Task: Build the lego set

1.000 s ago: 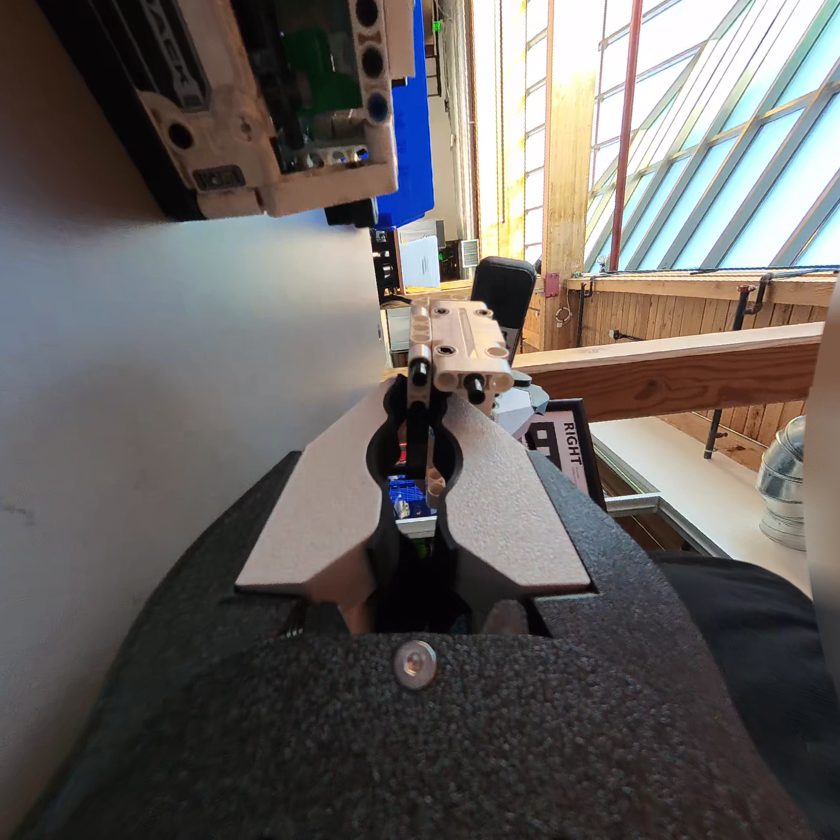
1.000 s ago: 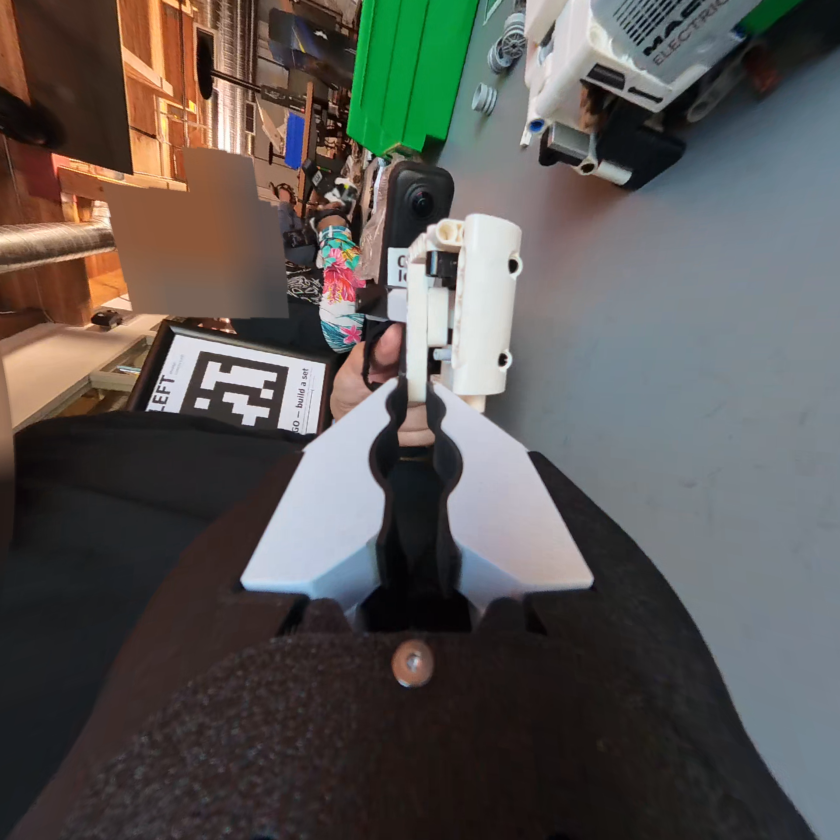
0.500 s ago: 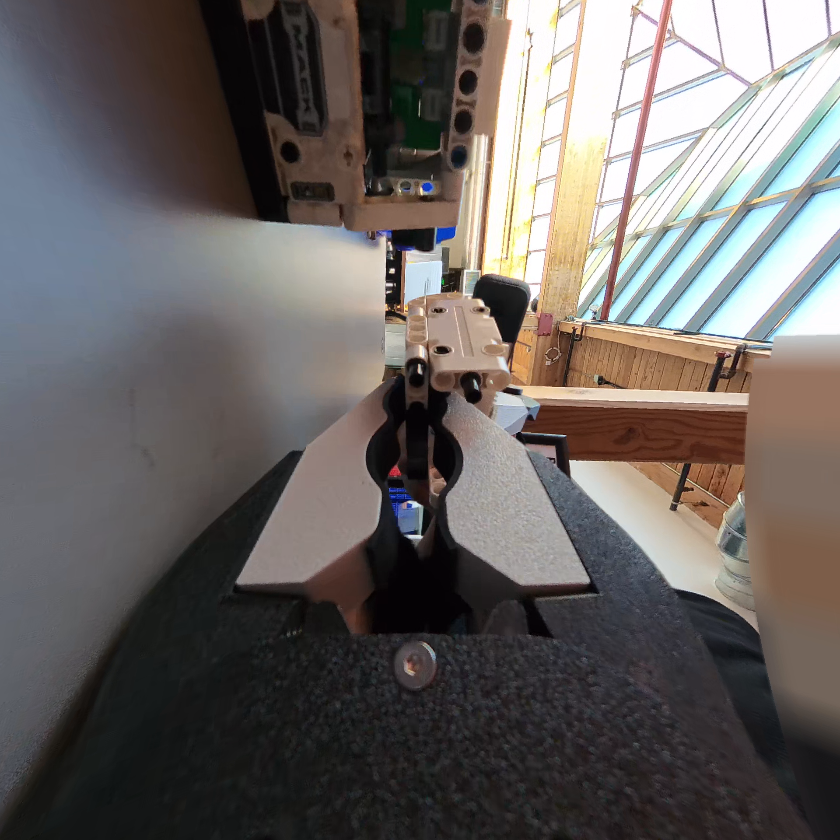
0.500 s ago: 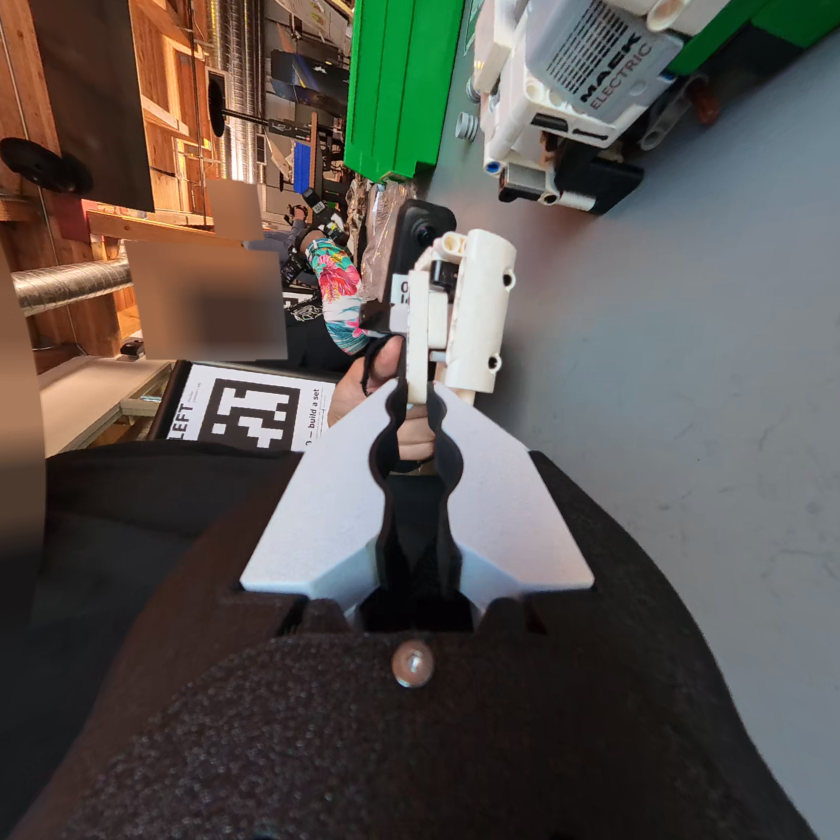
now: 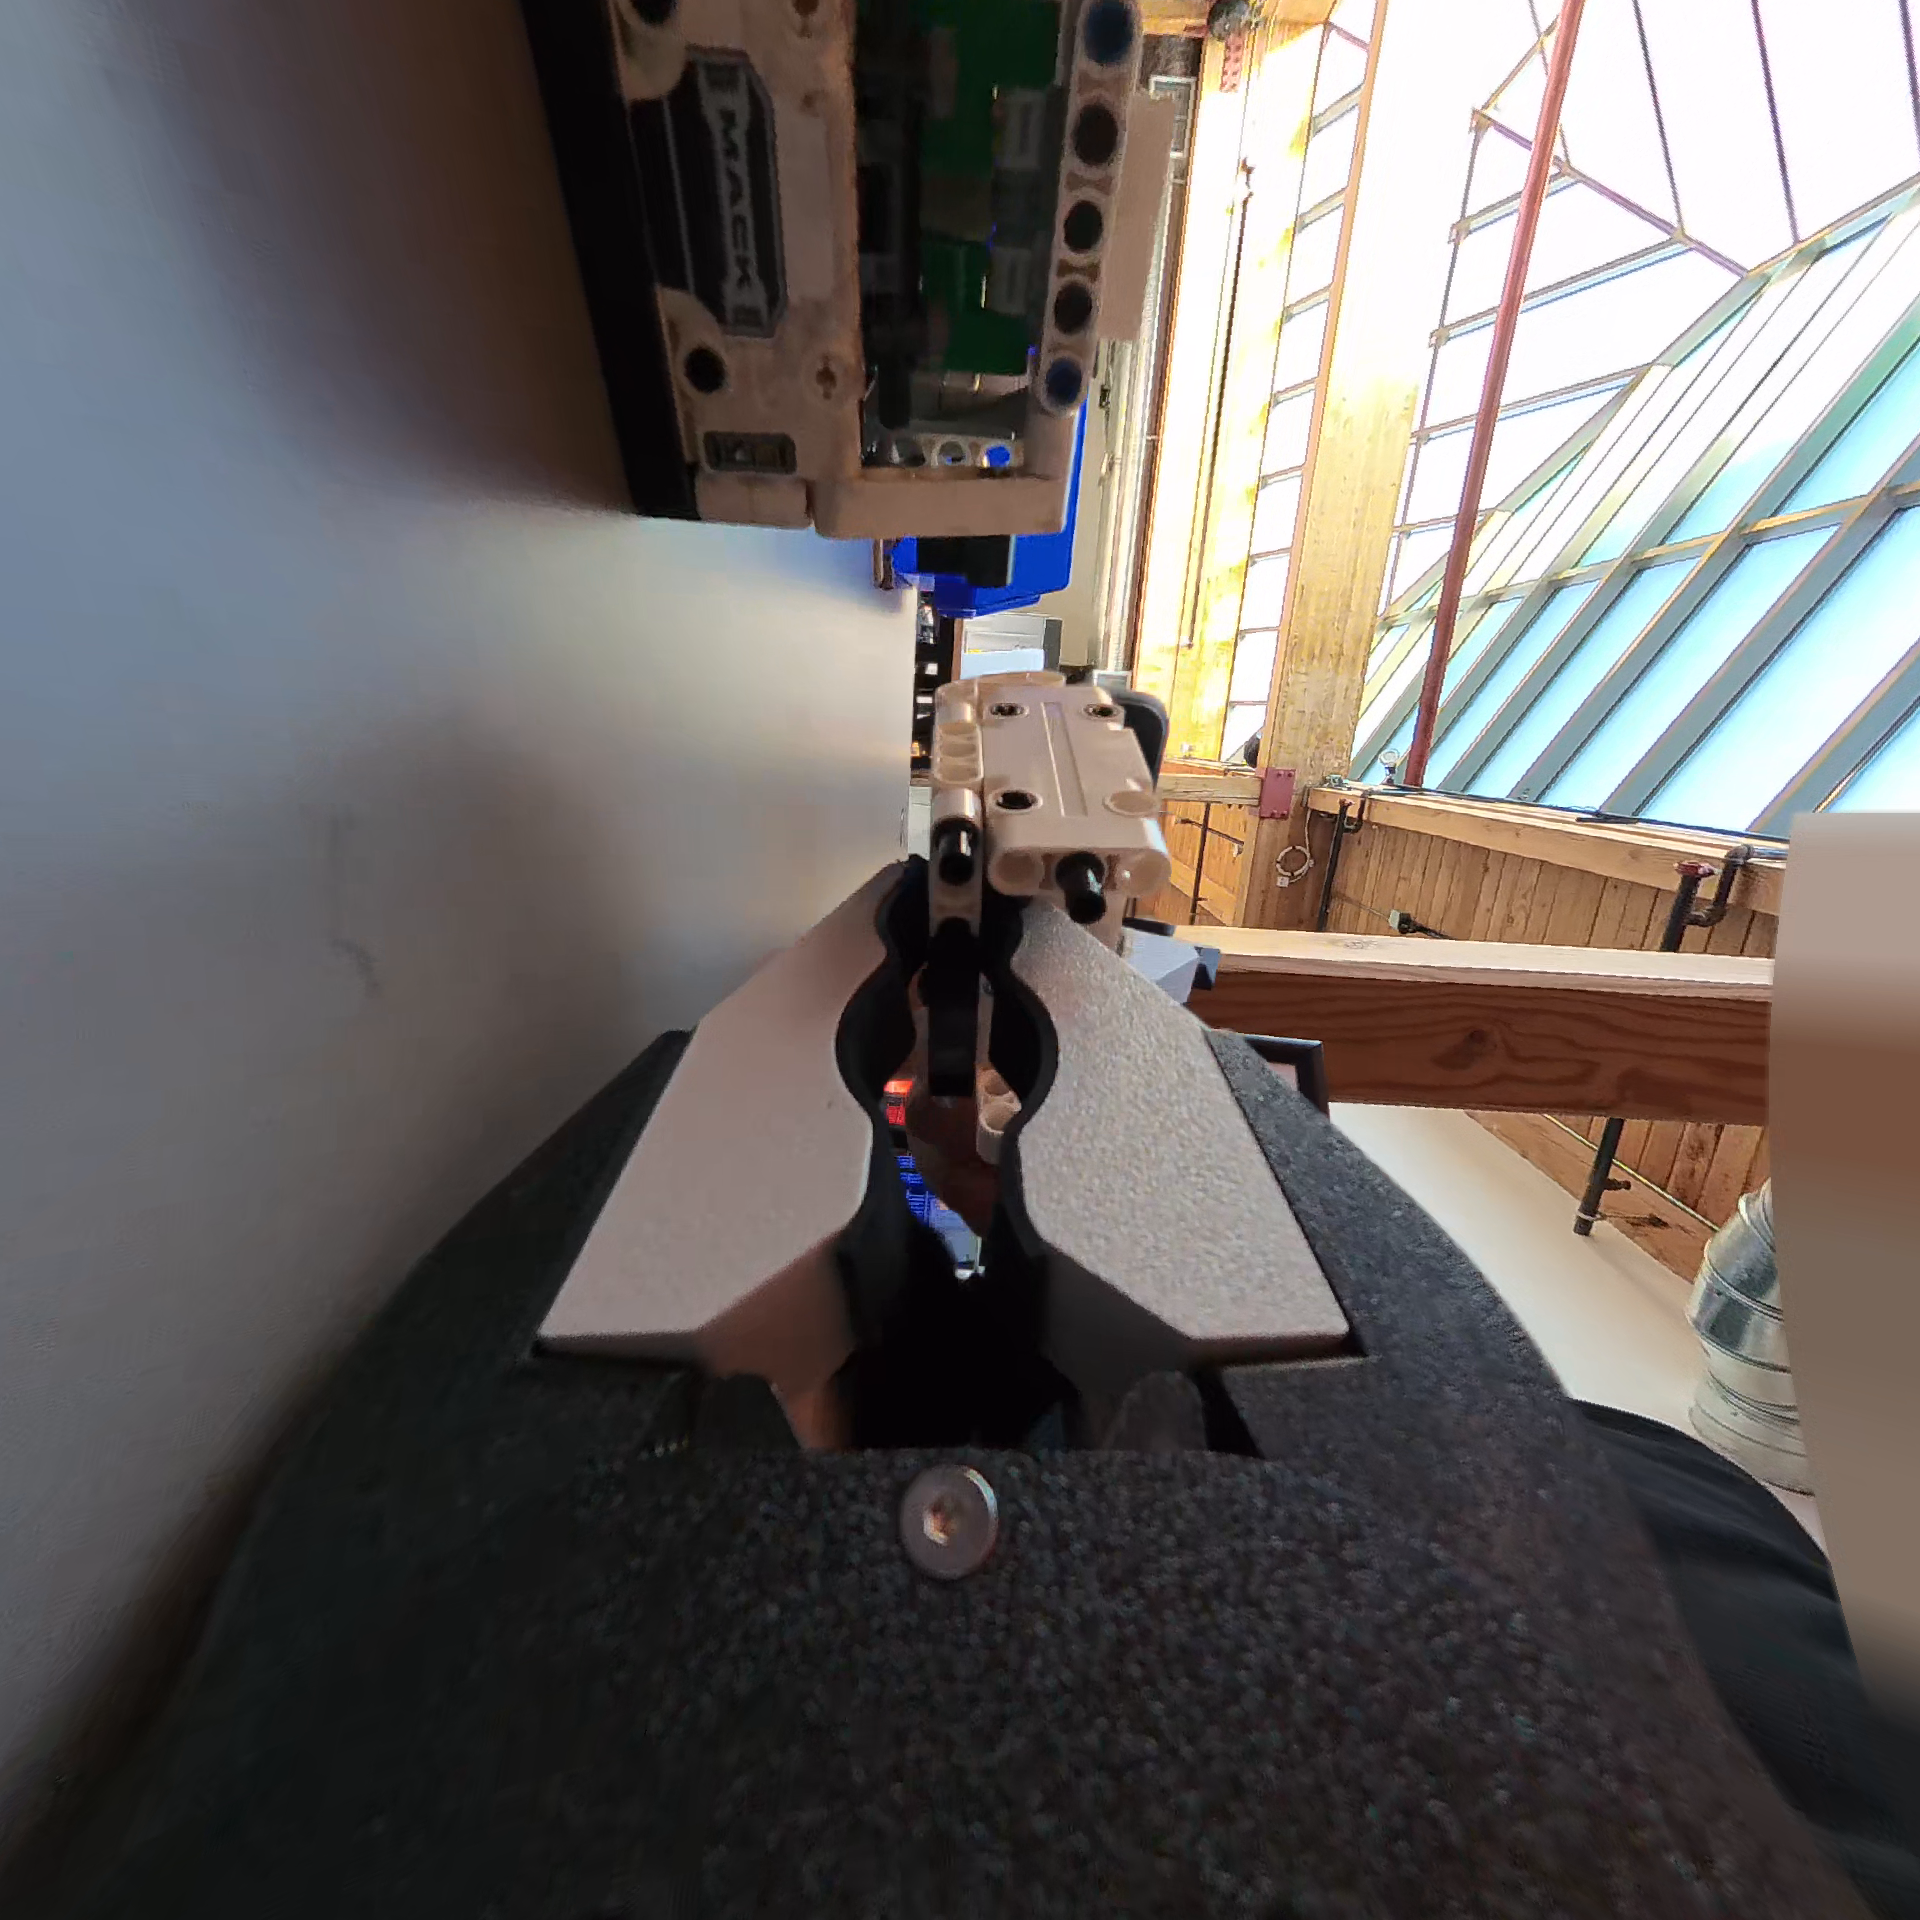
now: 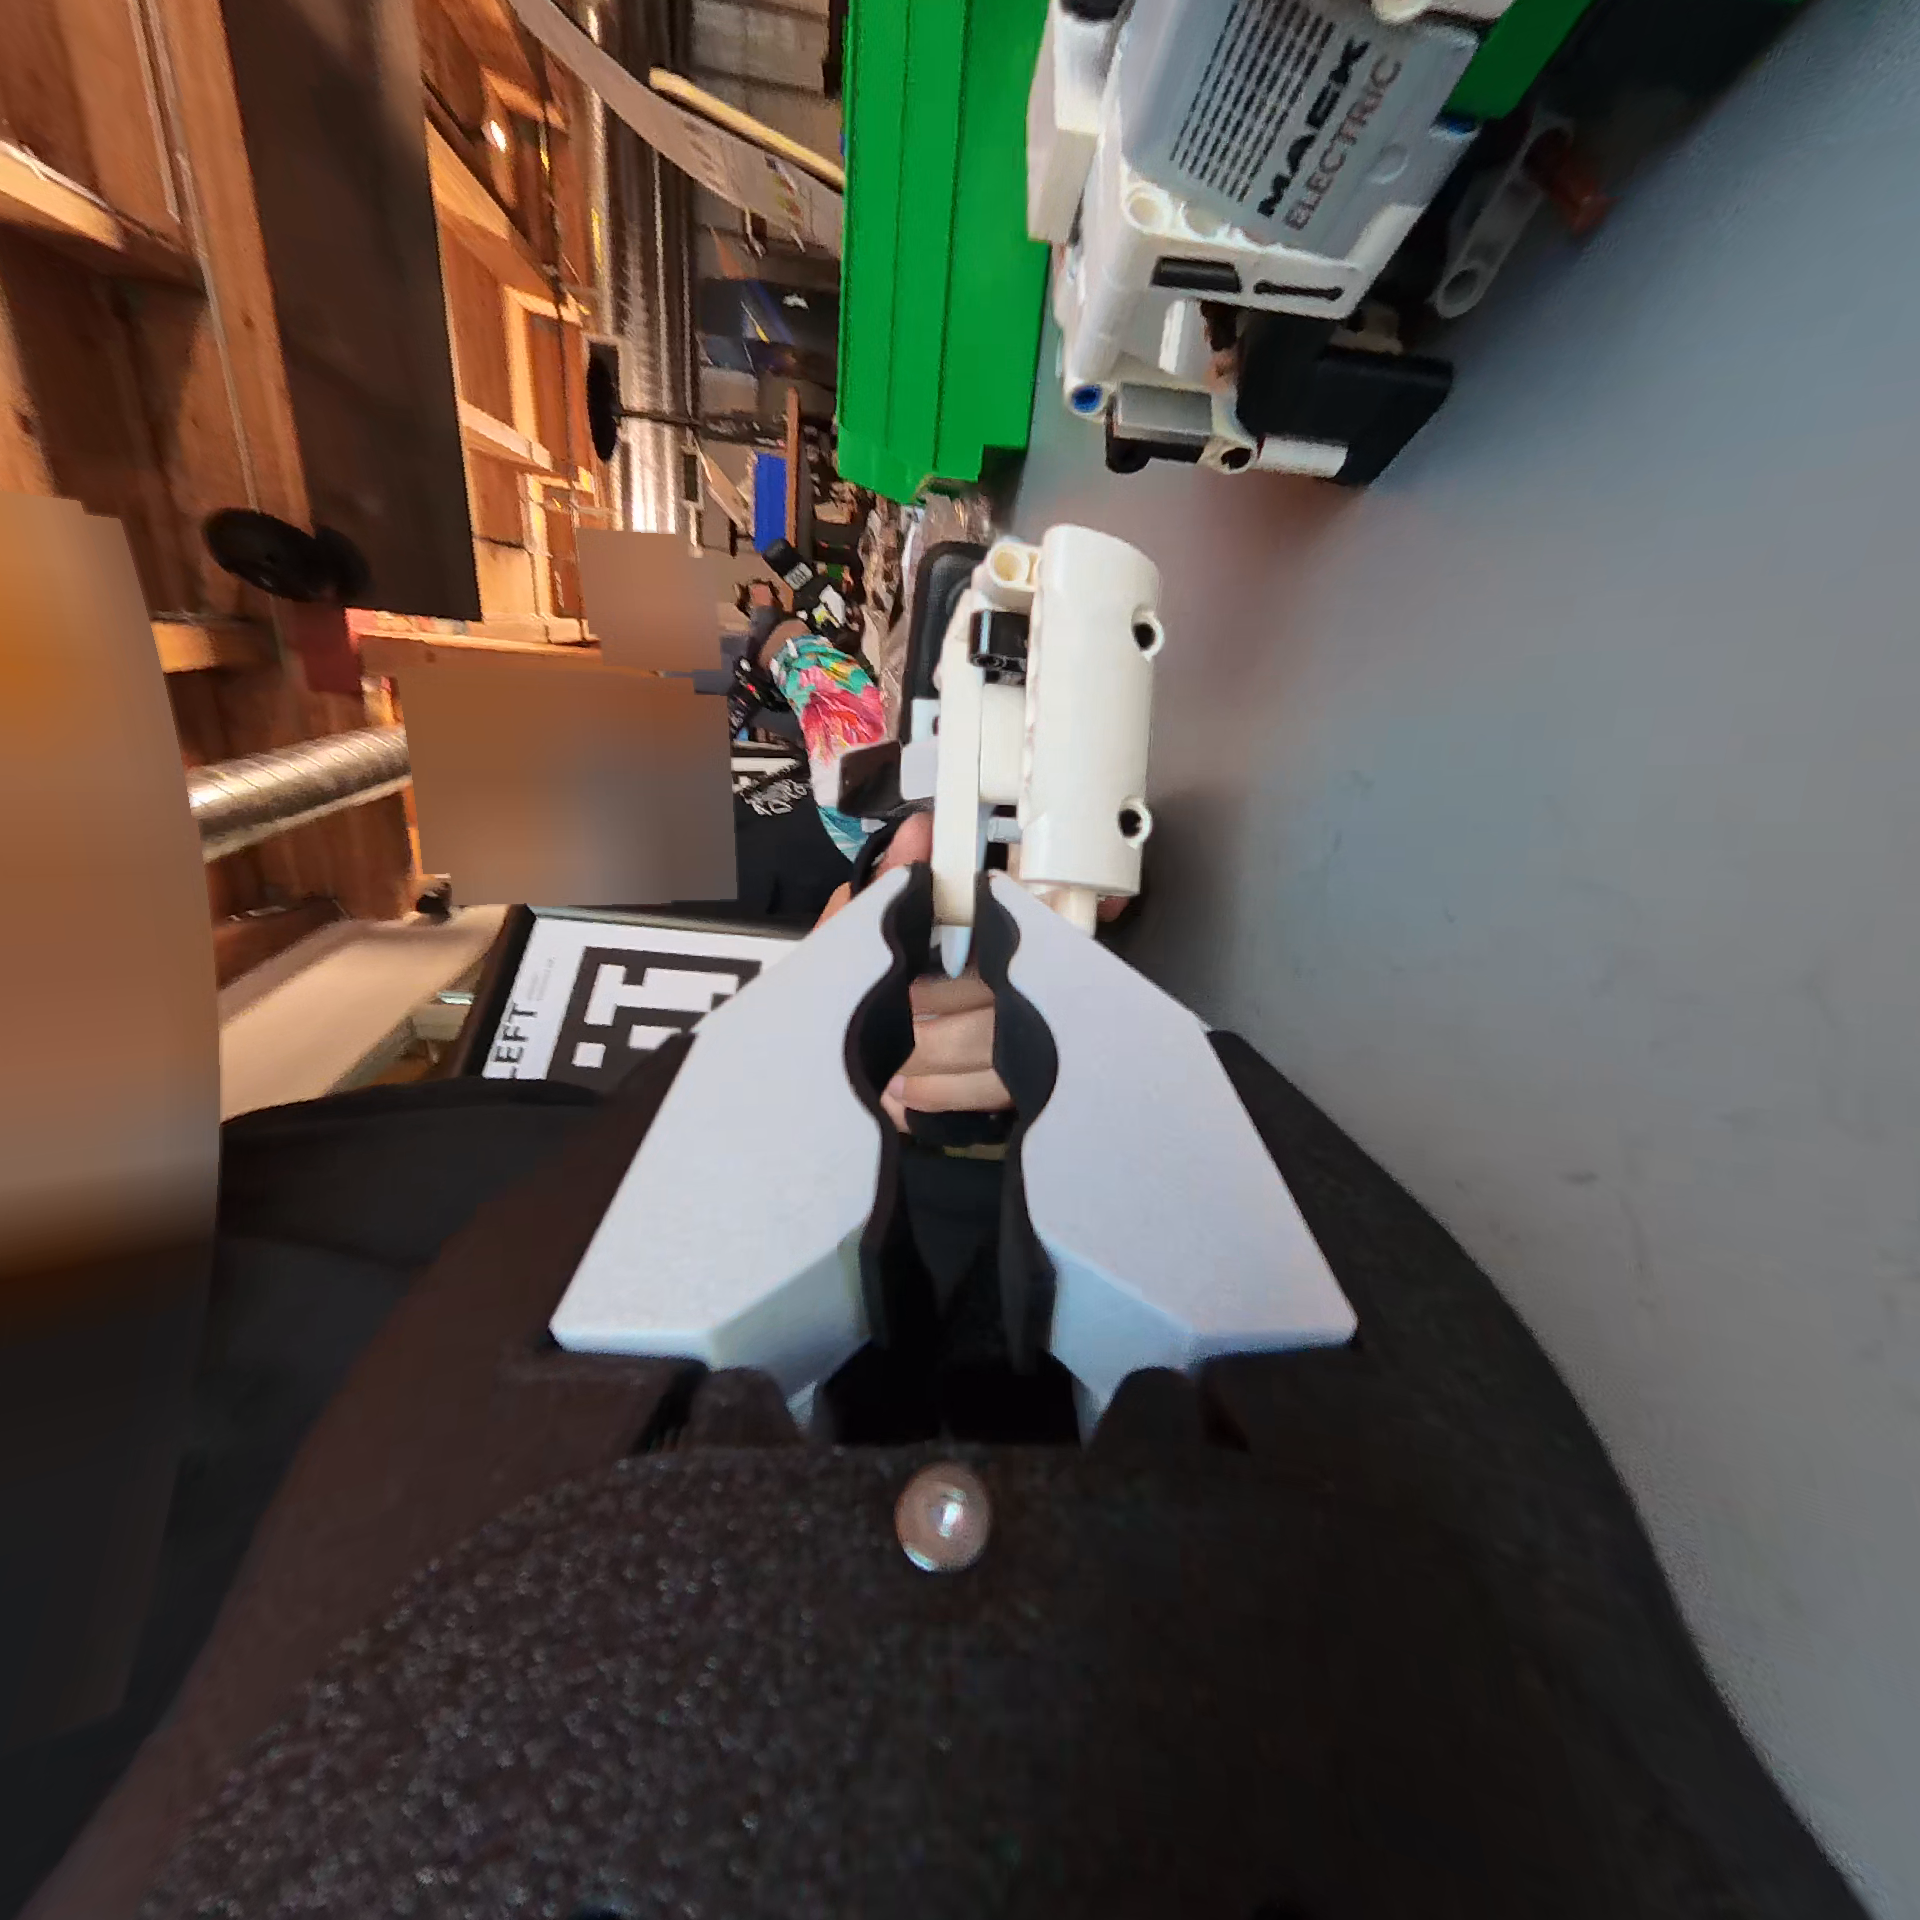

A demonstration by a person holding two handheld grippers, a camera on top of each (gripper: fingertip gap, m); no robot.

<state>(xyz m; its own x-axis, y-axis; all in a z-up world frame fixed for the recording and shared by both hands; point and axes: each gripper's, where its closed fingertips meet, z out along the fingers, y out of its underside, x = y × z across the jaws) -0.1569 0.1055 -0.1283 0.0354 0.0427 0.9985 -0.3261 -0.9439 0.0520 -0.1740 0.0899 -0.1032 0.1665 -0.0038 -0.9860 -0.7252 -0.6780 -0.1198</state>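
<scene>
My left gripper [image 5: 956,914] is shut on a thin beam with black pins. That beam belongs to a white lego sub-assembly [image 5: 1060,790] with a flat panel, held above the grey table [image 5: 312,727]. My right gripper [image 6: 951,894] is shut on a thin white plate of a white panel sub-assembly [image 6: 1091,727]. It looks like the same piece gripped from the opposite side. The partly built white lego truck [image 5: 790,260] stands on the table past the held piece. It also shows in the right wrist view [image 6: 1247,239].
A green bin [image 6: 935,260] stands behind the truck and a blue bin [image 5: 977,571] sits at the table's far edge. A hand [image 6: 945,1039] and a black-and-white marker card [image 6: 623,997] show beyond the held piece. Bare table [image 6: 1558,935] lies beside it. The grippers are tip to tip, or close to it.
Both grippers have carried the held piece closer to the truck, which now looks larger and nearer in both views. Both grips are unchanged.
</scene>
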